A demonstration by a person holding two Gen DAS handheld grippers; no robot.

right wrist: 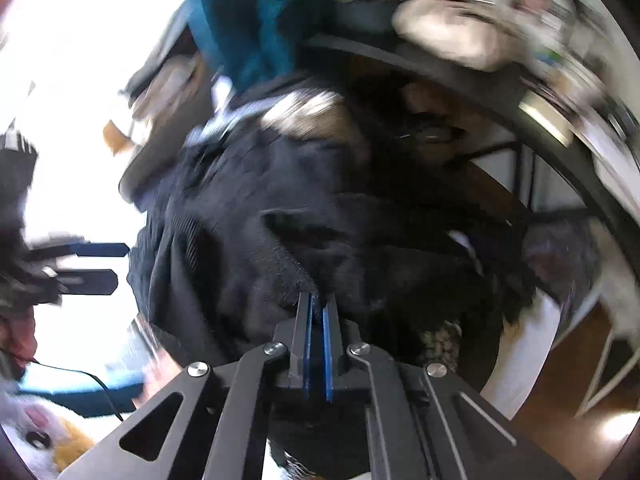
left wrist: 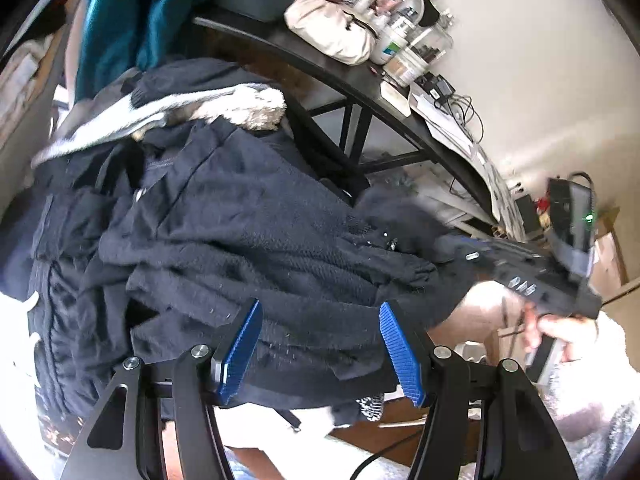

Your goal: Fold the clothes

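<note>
Clothes (left wrist: 248, 232), dark navy and black, lie in a crumpled heap below the dark table (left wrist: 328, 76), with a fur-trimmed piece (left wrist: 244, 108) on top of the heap at the table side and a teal cloth (left wrist: 132, 12) hanging beyond it. No garment in the heap shows a flat fold; the layers are bunched and overlapping.

The right gripper (right wrist: 317, 308) has its blue pads pressed nearly together on a pinch of fuzzy dark fabric (right wrist: 288, 264) at the side of the heap away from the table. The right wrist view is smeared with motion, so I cannot tell which garment that pinch belongs to. The left gripper (left wrist: 320, 344) stands wide apart, its two blue pads (left wrist: 240, 348) straddling the near edge of the heap with nothing between them gripped.

My reading is that one piece is being drawn out of the pile. To do that well, the pinch should sit on a hem or a corner, not mid-panel, so the cloth hangs out straight. The lift should be slow enough that neighbouring layers slide off instead of coming along. The open gripper would best take a second point along the same edge, well apart from the first, so the piece can be spread taut before any crease is set.
</note>
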